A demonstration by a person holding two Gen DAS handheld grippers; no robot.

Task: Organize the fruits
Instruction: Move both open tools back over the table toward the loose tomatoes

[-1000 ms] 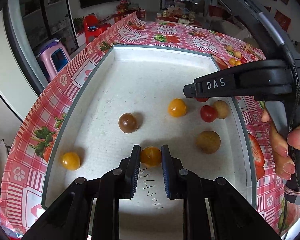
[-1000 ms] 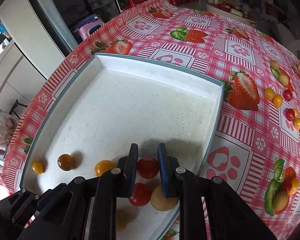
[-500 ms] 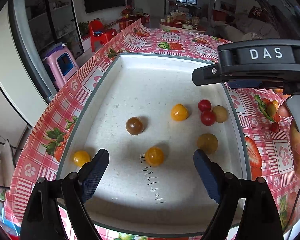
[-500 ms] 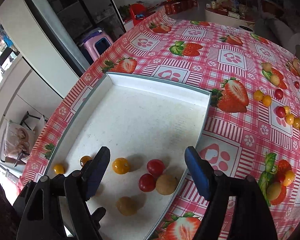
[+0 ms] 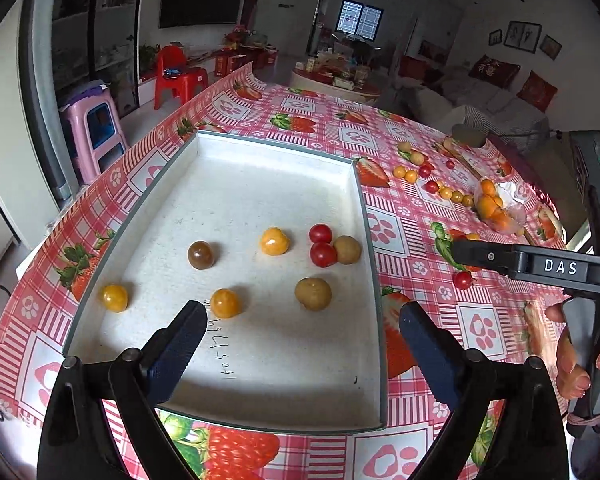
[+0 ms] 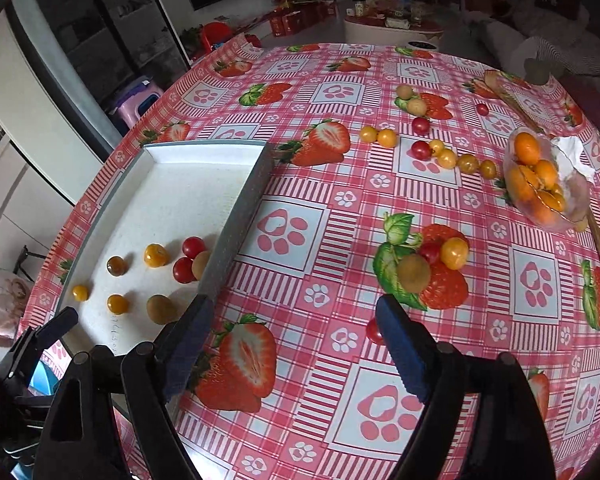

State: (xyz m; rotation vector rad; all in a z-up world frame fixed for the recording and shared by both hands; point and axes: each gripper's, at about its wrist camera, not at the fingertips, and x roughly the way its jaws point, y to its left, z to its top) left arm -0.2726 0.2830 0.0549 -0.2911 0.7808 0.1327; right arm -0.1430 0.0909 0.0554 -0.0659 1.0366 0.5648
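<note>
A white tray with a grey rim lies on the strawberry tablecloth and holds several small fruits: yellow, red, brown and tan. My left gripper is open and empty above the tray's near end, close to a yellow tomato. My right gripper is open and empty over the cloth, just right of the tray. A red tomato lies by its right finger. A tan fruit and a yellow one lie beyond it.
More loose tomatoes lie in a row further back on the cloth. A clear bag of oranges sits at the right. The right gripper's finger crosses the left wrist view. A pink stool stands beside the table.
Both grippers opened and let go of their tomatoes in the tray, then pulled back. The right gripper swung right, off the tray and over the cloth.
</note>
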